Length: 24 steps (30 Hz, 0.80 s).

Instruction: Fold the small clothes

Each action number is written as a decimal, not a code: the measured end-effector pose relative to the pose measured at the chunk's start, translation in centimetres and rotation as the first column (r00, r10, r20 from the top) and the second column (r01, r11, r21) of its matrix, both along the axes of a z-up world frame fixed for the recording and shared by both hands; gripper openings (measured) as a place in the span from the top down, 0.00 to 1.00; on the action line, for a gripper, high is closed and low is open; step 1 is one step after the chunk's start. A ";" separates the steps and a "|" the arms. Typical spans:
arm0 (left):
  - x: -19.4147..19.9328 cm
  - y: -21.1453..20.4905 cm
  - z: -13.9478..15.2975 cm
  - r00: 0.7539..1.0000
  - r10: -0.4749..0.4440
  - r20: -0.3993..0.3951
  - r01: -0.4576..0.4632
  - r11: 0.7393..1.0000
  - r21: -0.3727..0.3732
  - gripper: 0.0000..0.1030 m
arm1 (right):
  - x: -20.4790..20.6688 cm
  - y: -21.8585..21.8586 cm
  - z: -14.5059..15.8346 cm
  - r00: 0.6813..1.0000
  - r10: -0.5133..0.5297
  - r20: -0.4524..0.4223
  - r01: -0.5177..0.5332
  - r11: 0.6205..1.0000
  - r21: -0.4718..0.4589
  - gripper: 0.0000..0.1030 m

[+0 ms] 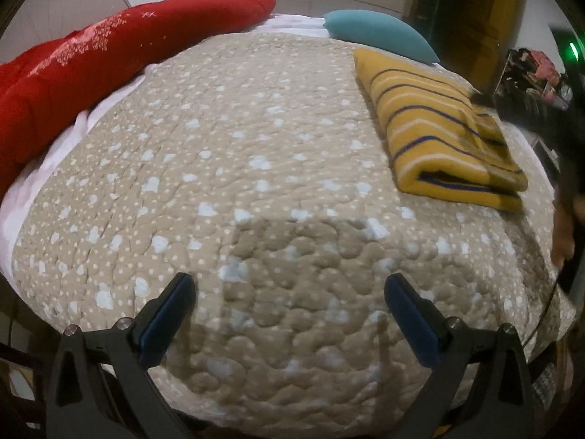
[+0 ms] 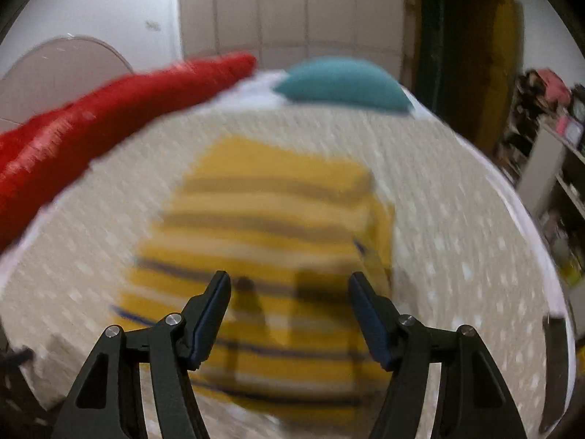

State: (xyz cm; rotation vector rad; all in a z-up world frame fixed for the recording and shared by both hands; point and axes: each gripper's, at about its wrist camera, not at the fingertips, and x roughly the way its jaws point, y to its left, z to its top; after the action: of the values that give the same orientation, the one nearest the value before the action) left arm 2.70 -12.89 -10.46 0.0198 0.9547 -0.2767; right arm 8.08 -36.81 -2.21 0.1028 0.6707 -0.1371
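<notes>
A folded yellow garment with dark blue and white stripes (image 1: 442,124) lies on the beige dotted quilt (image 1: 256,168) at the right of the bed. My left gripper (image 1: 290,285) is open and empty above the quilt's near edge, well left of the garment. In the right wrist view, which is motion-blurred, my right gripper (image 2: 290,283) is open and empty just above the near part of the garment (image 2: 270,226). The right gripper's dark body shows blurred at the right edge of the left wrist view (image 1: 541,117).
A red quilted blanket (image 1: 91,58) lies along the left side of the bed. A teal pillow (image 1: 380,34) sits at the head. A wardrobe and a dark doorway (image 1: 471,22) stand behind. Cluttered shelves (image 2: 555,153) stand at the right.
</notes>
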 end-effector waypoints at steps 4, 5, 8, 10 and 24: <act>-0.1 1.0 0.3 1.000 -0.004 0.011 0.004 1.000 -0.017 0.00 | 6.2 -0.3 -1.6 0.992 0.014 -0.123 -0.008 0.998 0.054 0.30; -0.2 1.4 0.3 1.000 0.005 0.017 -0.005 1.000 -0.016 0.00 | 8.3 -0.5 -3.5 0.973 0.025 -0.228 -0.011 0.998 0.064 0.29; -0.2 2.7 0.1 0.999 0.026 0.034 -0.025 0.999 -0.020 0.00 | 9.6 0.6 -1.9 0.976 -0.011 -0.216 0.011 1.000 -0.003 0.28; 0.0 3.1 -0.2 0.999 0.034 0.039 -0.033 0.999 -0.012 0.00 | 10.0 2.2 0.8 0.990 0.047 -0.129 -0.048 0.999 -0.004 0.28; 0.3 4.0 -0.5 0.998 0.039 0.051 -0.037 0.999 -0.037 0.00 | 18.6 5.2 -1.6 0.967 0.088 -0.240 -0.105 0.993 -0.060 0.22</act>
State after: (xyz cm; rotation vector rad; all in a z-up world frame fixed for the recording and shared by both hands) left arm 2.95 -8.94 -10.96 -0.0243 0.8977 -0.2568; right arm 26.64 -31.64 -3.82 -0.0170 0.9065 -0.0800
